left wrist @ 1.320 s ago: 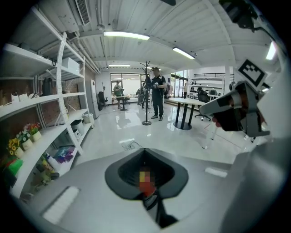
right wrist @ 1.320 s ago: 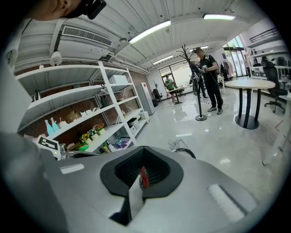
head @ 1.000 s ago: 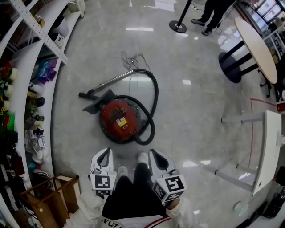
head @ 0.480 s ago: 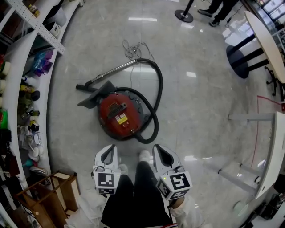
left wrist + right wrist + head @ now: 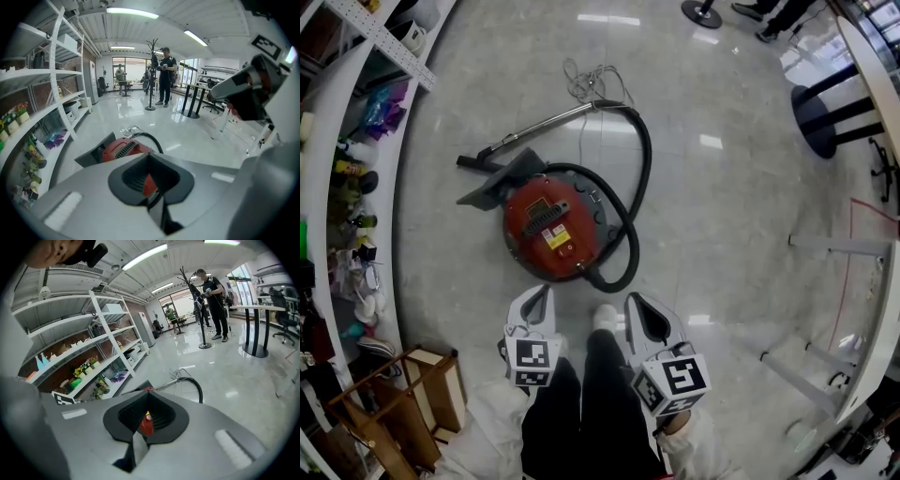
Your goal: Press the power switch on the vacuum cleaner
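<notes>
A round red vacuum cleaner (image 5: 551,239) lies on the glossy floor, its black hose (image 5: 639,178) looping round its right side to a metal wand (image 5: 546,125) and a dark floor nozzle (image 5: 492,180). Its top carries a grille and a yellow label; I cannot pick out the switch. Both grippers hang low in front of me, short of the vacuum and apart from it. The left gripper (image 5: 541,298) is shut with nothing in it, and the right gripper (image 5: 637,306) likewise. The left gripper view shows the red body (image 5: 123,147) beyond the left gripper (image 5: 150,159); the right gripper (image 5: 146,398) hides most of it.
A loose cord (image 5: 586,82) lies past the wand. Curved white shelves (image 5: 356,141) full of small goods run along the left, with a wooden crate (image 5: 422,403) at the near left. Table legs (image 5: 825,246) and a black pedestal (image 5: 825,117) stand right. A person (image 5: 165,75) stands far off.
The vacuum has drawn nearer to me and sits lower in the head view. Both grippers keep their place in front of my legs, still shut.
</notes>
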Demonstrator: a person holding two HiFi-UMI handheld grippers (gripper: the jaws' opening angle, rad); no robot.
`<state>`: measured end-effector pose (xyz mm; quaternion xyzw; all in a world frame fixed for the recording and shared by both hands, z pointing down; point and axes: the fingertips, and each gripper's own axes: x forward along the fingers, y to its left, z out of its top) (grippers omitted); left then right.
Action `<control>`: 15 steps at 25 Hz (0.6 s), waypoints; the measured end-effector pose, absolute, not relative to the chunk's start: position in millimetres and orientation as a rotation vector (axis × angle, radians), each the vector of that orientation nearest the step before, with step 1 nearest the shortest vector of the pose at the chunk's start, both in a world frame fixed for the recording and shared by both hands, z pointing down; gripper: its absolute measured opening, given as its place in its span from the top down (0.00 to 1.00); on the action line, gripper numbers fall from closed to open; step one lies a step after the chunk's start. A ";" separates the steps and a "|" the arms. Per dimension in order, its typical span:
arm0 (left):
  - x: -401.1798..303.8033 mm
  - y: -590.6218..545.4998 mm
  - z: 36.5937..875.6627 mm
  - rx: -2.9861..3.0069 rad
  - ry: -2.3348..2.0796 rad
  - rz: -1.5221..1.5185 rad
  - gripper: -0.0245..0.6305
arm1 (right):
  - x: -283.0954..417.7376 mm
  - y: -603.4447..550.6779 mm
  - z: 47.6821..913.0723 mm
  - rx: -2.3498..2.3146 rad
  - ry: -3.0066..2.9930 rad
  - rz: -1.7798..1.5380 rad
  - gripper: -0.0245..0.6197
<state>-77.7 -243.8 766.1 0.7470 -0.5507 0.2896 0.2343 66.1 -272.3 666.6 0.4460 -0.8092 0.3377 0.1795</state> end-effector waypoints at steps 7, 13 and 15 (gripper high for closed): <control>-77.0 -254.9 795.1 2.019 -1.508 0.828 0.96 | 81.6 -287.4 669.5 1.279 -2.268 0.948 0.96; -77.0 -264.8 815.3 1.997 -1.489 0.855 0.96 | 89.2 -298.9 669.7 1.300 -2.262 0.954 0.96; -74.5 -267.9 821.0 2.000 -1.478 0.865 0.96 | 89.4 -301.2 667.9 1.299 -2.266 0.955 0.96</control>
